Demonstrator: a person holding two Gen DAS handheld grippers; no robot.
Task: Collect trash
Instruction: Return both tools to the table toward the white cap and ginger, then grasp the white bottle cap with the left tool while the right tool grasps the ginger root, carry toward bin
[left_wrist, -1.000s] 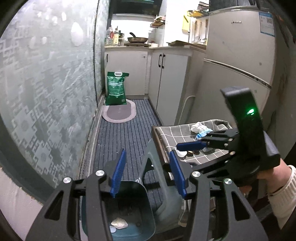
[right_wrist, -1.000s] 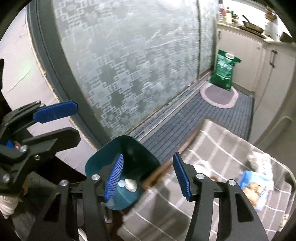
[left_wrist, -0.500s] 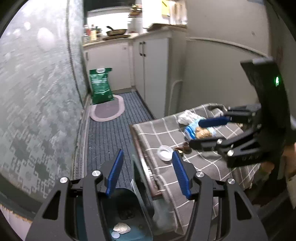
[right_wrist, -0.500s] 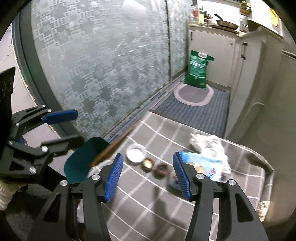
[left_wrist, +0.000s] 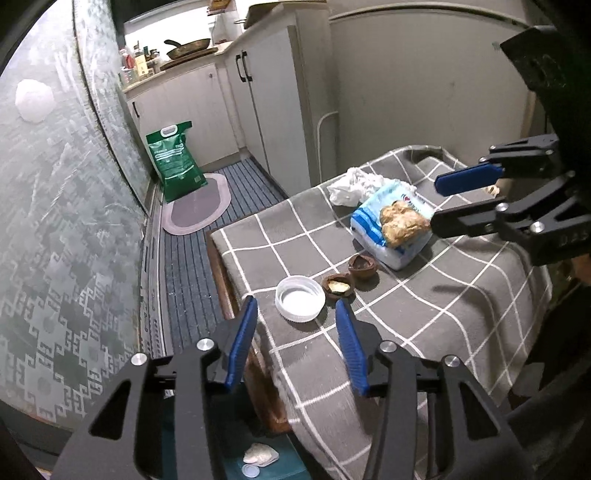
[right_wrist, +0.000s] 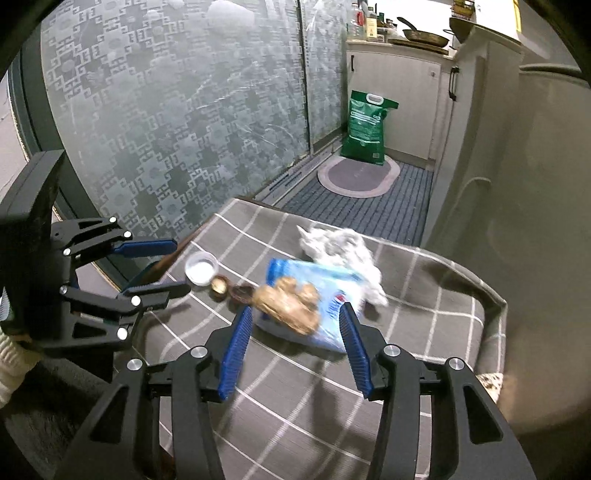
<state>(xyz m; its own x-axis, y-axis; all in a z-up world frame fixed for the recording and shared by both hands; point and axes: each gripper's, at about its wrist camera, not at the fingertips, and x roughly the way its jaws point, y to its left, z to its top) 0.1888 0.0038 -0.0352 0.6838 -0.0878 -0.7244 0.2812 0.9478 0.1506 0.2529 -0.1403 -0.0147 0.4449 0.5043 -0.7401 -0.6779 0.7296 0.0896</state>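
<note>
left gripper (left_wrist: 295, 332) fingers closing, empty, near white lid (left_wrist: 300, 298) | right gripper (right_wrist: 295, 341) fingers closing around, not touching, blue packet (right_wrist: 317, 295) | tissue (right_wrist: 343, 251) behind | teal bin (left_wrist: 266, 458) half hidden under counter (left_wrist: 461, 295)

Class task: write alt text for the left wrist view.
The left gripper, jaws closing on nothing, hangs over a white lid on a checked tablecloth, near two nutshell halves and a blue snack bag.
</note>
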